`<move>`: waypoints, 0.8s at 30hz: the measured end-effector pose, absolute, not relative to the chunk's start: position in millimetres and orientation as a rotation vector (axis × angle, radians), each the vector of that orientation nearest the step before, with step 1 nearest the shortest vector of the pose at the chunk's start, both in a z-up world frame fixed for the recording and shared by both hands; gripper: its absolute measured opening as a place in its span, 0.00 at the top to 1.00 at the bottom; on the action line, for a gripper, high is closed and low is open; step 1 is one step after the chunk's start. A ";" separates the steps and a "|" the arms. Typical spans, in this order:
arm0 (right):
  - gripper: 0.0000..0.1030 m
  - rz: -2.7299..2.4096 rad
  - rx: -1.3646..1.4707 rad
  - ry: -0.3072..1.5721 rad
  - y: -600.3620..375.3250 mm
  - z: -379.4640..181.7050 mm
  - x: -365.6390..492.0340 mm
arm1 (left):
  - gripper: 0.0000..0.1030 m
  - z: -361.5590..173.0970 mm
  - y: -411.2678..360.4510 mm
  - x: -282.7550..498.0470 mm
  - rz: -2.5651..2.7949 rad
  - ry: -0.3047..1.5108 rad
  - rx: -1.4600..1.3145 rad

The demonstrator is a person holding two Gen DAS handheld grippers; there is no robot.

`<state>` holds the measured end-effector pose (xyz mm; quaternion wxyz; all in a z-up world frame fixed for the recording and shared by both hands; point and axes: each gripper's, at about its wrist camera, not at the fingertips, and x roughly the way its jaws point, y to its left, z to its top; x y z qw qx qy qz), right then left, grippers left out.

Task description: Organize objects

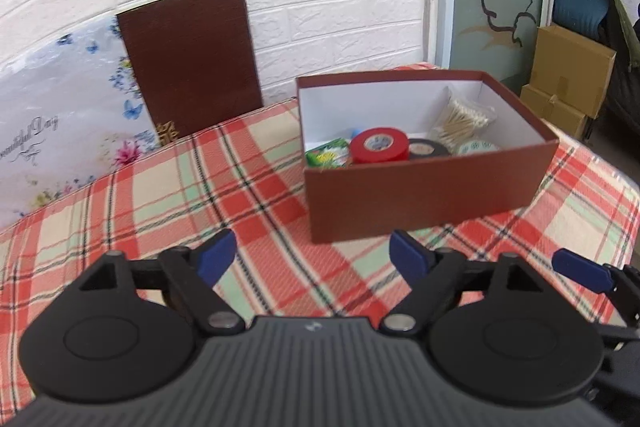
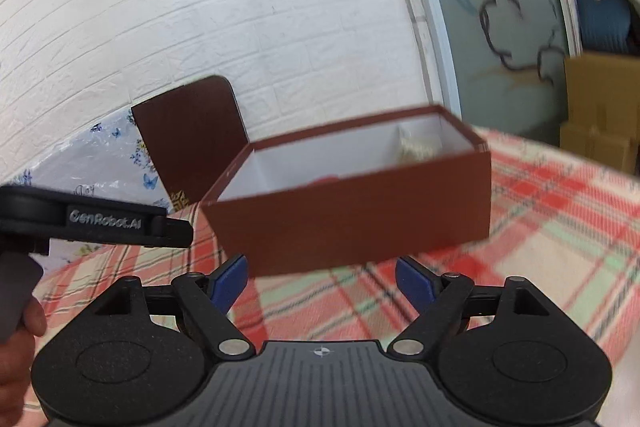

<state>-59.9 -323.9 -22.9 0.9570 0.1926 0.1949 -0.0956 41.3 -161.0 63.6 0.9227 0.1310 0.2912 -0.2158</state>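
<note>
A brown box [image 1: 424, 195] with a white inside stands open on the plaid tablecloth [image 1: 160, 187]. In it lie a red tape roll [image 1: 379, 145], a black tape roll [image 1: 426, 148], a green packet [image 1: 328, 154], a bag of cotton swabs [image 1: 464, 119] and a round pale tin [image 1: 478, 147]. My left gripper [image 1: 312, 253] is open and empty, just short of the box's near wall. My right gripper [image 2: 320, 279] is open and empty, in front of the box [image 2: 352, 215]. One blue fingertip [image 1: 580, 269] of the right gripper shows in the left wrist view.
The brown box lid [image 1: 188, 59] leans upright against the white brick wall behind the table, next to a floral plastic bag [image 1: 60, 107]. Cardboard boxes [image 1: 568, 75] and a blue chair [image 1: 580, 3] stand off the table's right side. The left gripper's body [image 2: 92, 219] is at the right view's left edge.
</note>
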 end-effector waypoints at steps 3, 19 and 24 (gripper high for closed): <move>0.19 -0.190 0.432 0.424 -318.8 -23.8 -75.5 | 0.08 58.9 -150.1 27.7 -0.418 0.604 0.278; 0.13 -0.197 0.412 0.381 -280.1 -9.8 -131.0 | 0.00 37.5 -117.9 -23.6 -0.356 0.622 0.290; 0.12 -0.202 0.419 0.385 -279.3 -11.9 -134.8 | 0.00 33.6 -119.4 -30.9 -0.343 0.628 0.318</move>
